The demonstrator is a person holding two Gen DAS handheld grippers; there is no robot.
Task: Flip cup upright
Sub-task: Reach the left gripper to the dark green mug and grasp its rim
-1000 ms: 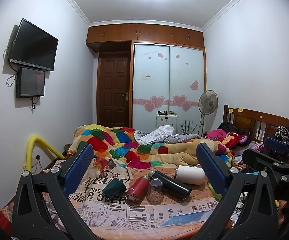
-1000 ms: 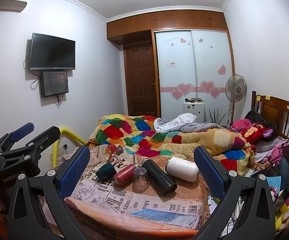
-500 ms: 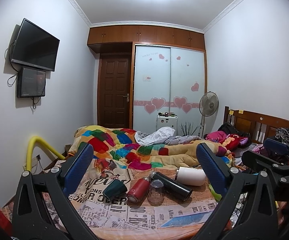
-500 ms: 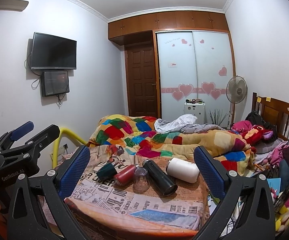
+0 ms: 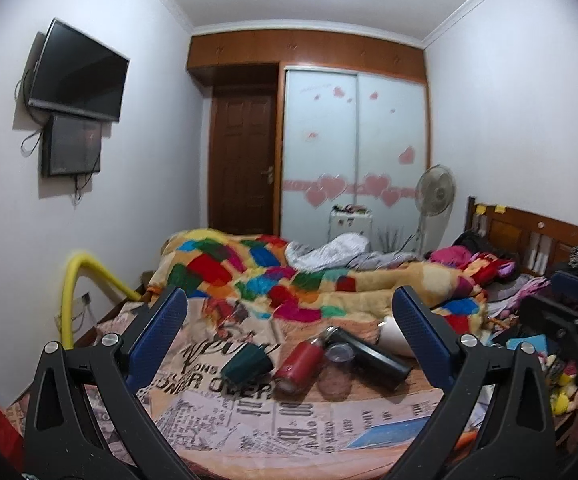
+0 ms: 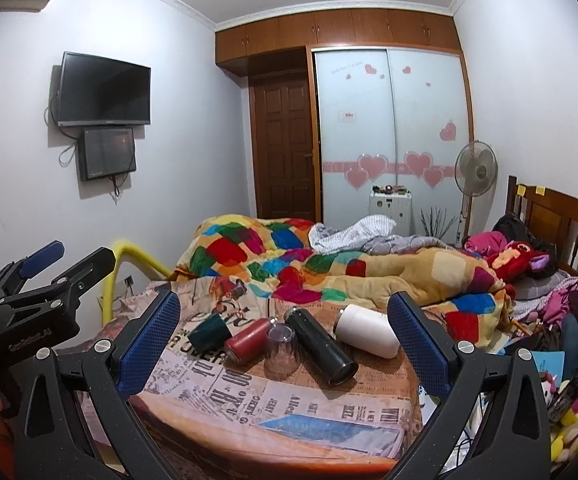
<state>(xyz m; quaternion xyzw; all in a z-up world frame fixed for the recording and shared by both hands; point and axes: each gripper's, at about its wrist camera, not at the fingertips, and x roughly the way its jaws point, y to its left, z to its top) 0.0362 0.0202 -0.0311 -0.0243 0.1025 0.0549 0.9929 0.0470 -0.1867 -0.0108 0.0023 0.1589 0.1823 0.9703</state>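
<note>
Bedding fills the far half of the scene: a patchwork quilt (image 6: 289, 264) heaped on the bed (image 6: 561, 216), with the wooden headboard at the right. Nearer lies the tabletop (image 6: 273, 412), covered in a newspaper-print cloth; its near edge curves across the bottom of the right wrist view, and its left edge drops off just past the green cup. A wide strip of bare cloth lies between the near edge and the row of vessels.

That row runs left to right. The black flask (image 6: 321, 350) lies on its side, its mouth toward the near right. The white bottle (image 6: 367, 336) lies on its side at the right end, close to the right edge. The red bottle (image 6: 247, 338) lies on its side, touching the clear cup. The green cup (image 6: 209, 332) lies tipped over at the left end. The clear cup (image 6: 281, 350) stands mouth-down between the red bottle and the black flask.

The left gripper (image 5: 289, 340) hovers near the tabletop, spread wide and holding nothing. The right gripper (image 6: 285, 344) hovers likewise, fully released, touching nothing.
</note>
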